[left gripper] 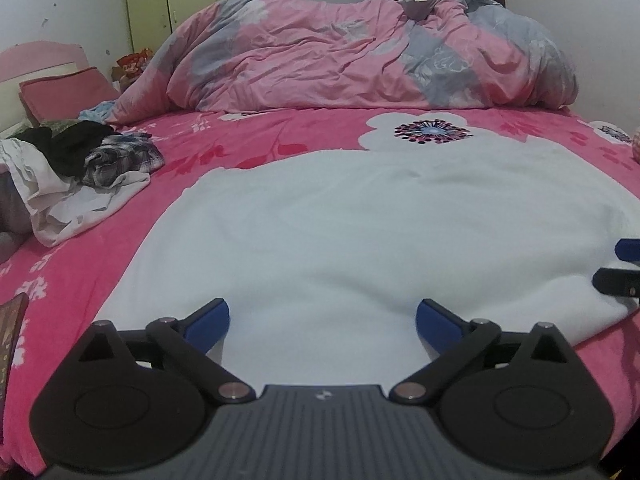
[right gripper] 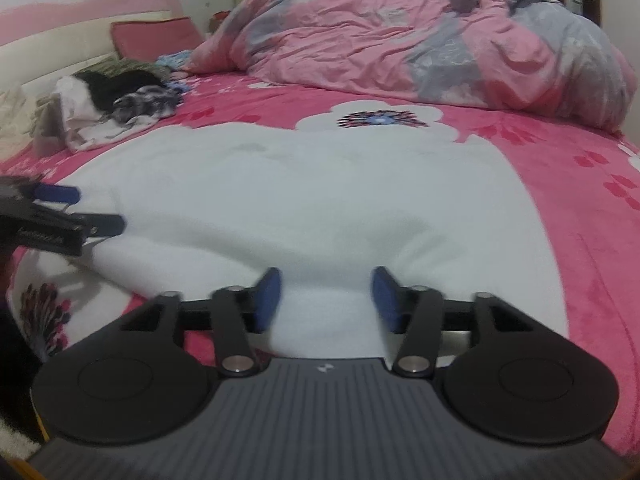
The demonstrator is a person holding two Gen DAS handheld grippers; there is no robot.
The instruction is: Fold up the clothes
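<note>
A white garment lies spread flat on the pink flowered bed sheet. My left gripper hovers over its near edge, blue pads wide apart and holding nothing. It shows again at the left edge of the right wrist view as the left gripper. My right gripper is at the near hem of the white garment. Its blue pads are apart, with a raised fold of the cloth between them, blurred. In the left wrist view the right gripper pokes in at the right edge.
A heap of mixed clothes, white, black and plaid, sits at the left of the bed. A crumpled pink and grey duvet fills the far side. A pink pillow leans by the headboard. A wardrobe stands behind.
</note>
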